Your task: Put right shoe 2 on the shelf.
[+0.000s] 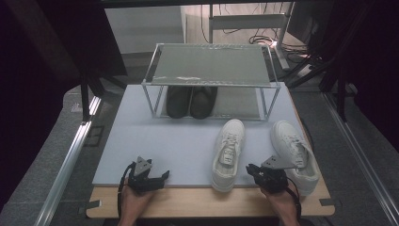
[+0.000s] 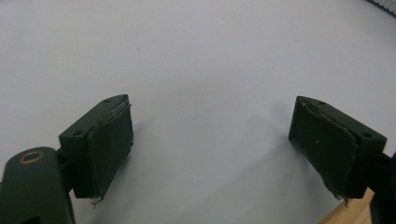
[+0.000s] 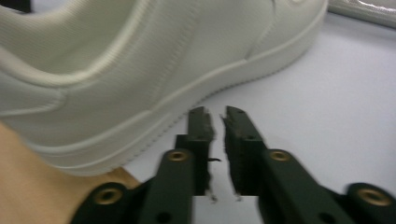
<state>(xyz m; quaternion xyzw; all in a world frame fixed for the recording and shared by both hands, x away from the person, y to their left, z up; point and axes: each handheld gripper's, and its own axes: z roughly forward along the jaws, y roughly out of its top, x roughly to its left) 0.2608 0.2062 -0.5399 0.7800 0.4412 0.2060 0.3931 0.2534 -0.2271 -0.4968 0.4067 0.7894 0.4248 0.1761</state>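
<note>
1. Left tongs (image 1: 165,175) at the near counter (image 1: 188,195) edge: jaws wide, nothing between them, white mat (image 2: 196,56) under them.
2. Right tongs (image 1: 249,168) nearly closed, slim gap, holding nothing; pads (image 3: 236,140) frayed. They sit between the two white sneakers.
3. Left sneaker (image 1: 227,153) lies just beside the jaw tips in the right gripper view, heel blurred and cropped.
4. Right sneaker (image 1: 295,153) partly hidden behind the right tongs.
5. Far: black shoes (image 1: 190,101) under the rack (image 1: 211,63), toes only.

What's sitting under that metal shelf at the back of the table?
Under the metal shelf, a pair of dark shoes stands side by side, toes toward the person. Their rear parts are covered by the shelf top, so whatever lies behind them cannot be seen.
</note>
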